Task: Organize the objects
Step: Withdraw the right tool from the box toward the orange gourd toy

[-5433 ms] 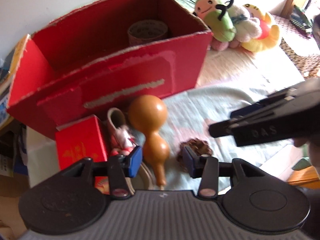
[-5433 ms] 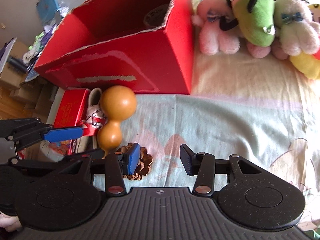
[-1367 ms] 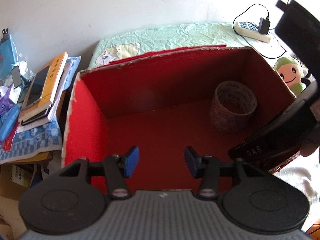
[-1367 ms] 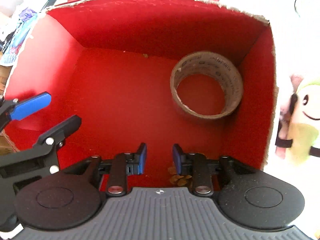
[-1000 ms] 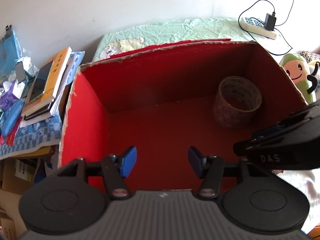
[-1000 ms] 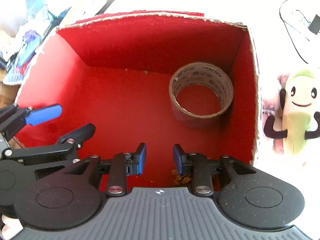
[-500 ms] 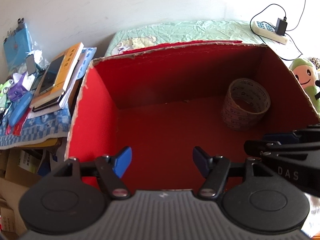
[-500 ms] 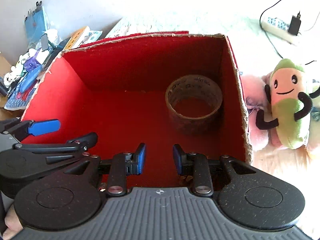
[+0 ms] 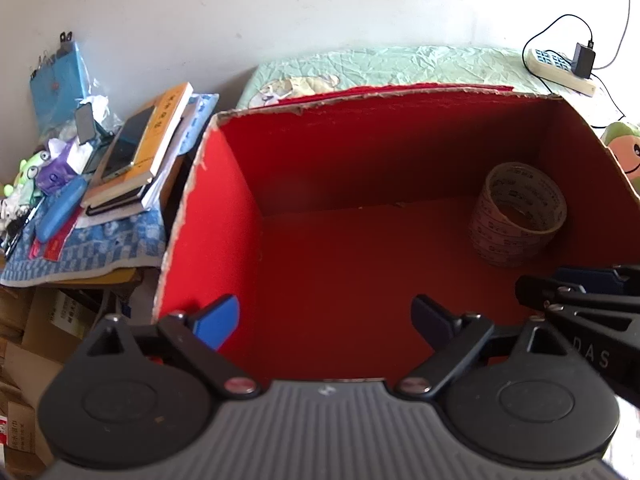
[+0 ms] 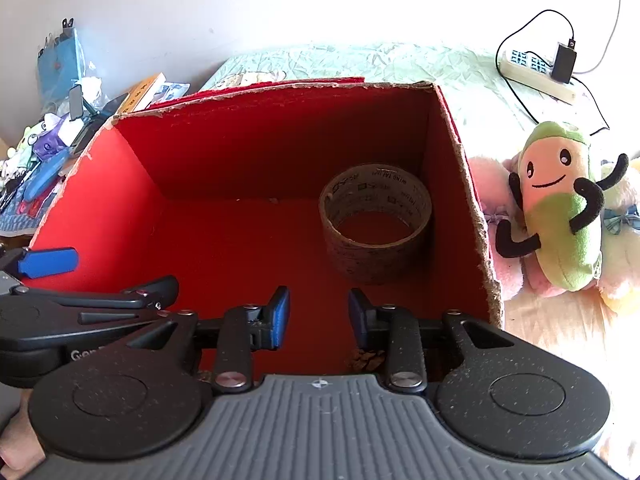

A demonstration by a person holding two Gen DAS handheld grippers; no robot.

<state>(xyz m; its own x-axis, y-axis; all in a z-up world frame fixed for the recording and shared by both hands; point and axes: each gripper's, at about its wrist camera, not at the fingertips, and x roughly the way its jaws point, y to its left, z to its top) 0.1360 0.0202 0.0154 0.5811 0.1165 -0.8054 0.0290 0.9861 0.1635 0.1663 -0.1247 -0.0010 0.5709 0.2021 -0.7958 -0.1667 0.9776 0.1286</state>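
The open red cardboard box (image 9: pixel 212 216) fills both views. A roll of brown tape (image 9: pixel 516 216) (image 10: pixel 376 220) stands on its floor by the right wall. A brown pine cone (image 10: pixel 366 360) lies on the floor at the near wall, just under my right gripper's right finger. My left gripper (image 9: pixel 326 320) hangs over the box's left half, its jaws opening wide with nothing between them. My right gripper (image 10: pixel 319 316) hangs over the right half, its jaws opening slightly, and nothing is between its blue pads. Each gripper shows at the edge of the other's view, the left gripper (image 10: pixel 108 272) and the right gripper (image 9: pixel 544 286).
Plush toys (image 10: pixel 560 208) lie on the bedsheet right of the box. A power strip (image 10: pixel 536 68) with a charger and cable sits behind them. Left of the box, stacked books and phones (image 9: pixel 136 152) rest on a blue cloth, with cardboard cartons beneath.
My left gripper's jaws have spread much wider. My right gripper has drawn back from the box, bringing the plush toys and power strip into view, and its jaws have parted a little.
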